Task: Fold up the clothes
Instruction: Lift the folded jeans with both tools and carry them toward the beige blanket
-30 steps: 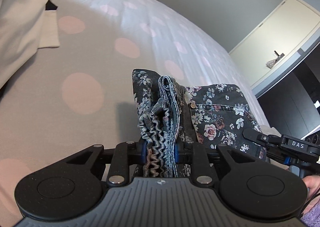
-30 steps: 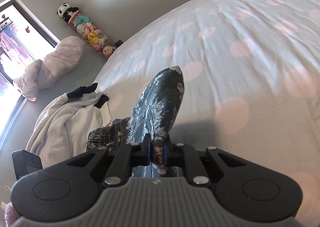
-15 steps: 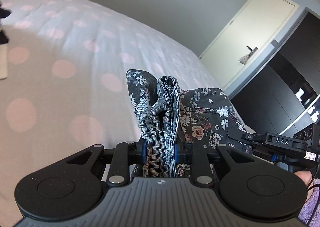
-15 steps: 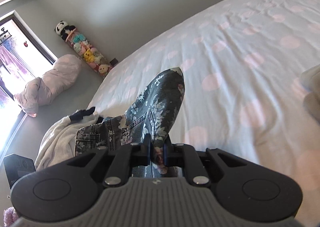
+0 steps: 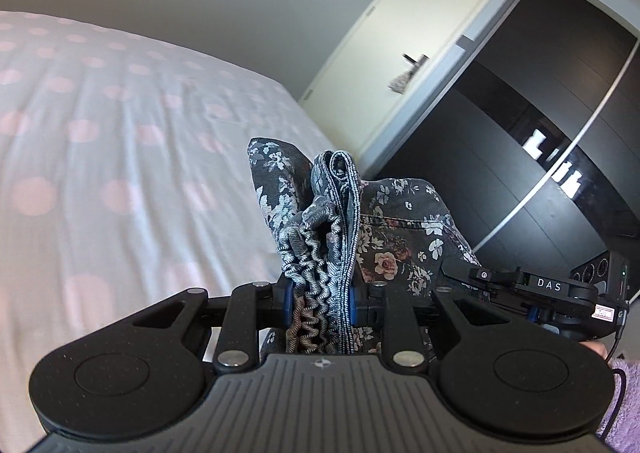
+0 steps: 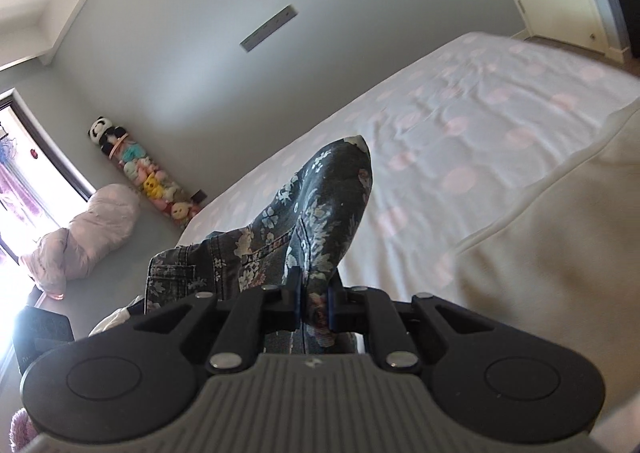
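Note:
A dark floral denim garment [image 5: 396, 237] with a ruched elastic waistband [image 5: 312, 265] is held up above the bed. My left gripper [image 5: 318, 299] is shut on the bunched waistband. My right gripper [image 6: 313, 299] is shut on another fold of the same floral garment [image 6: 320, 205], which rises in a peak in front of it. In the left wrist view the right gripper's body marked DAS [image 5: 548, 287] shows at the right, close beside the cloth. The garment's lower part is hidden behind both grippers.
The bed [image 5: 100, 141] has a pale sheet with pink dots. A cream garment [image 6: 540, 233] fills the right of the right wrist view. A cream door [image 5: 400, 33] and dark wardrobe [image 5: 540, 133] stand beyond. A pink cushion [image 6: 92, 237] and stacked plush toys [image 6: 140, 173] lie by the window.
Both grippers have risen and tilted upward with the floral garment still held. The pale clothes pile has left the left view; the cream garment now looms at the right of the right view.

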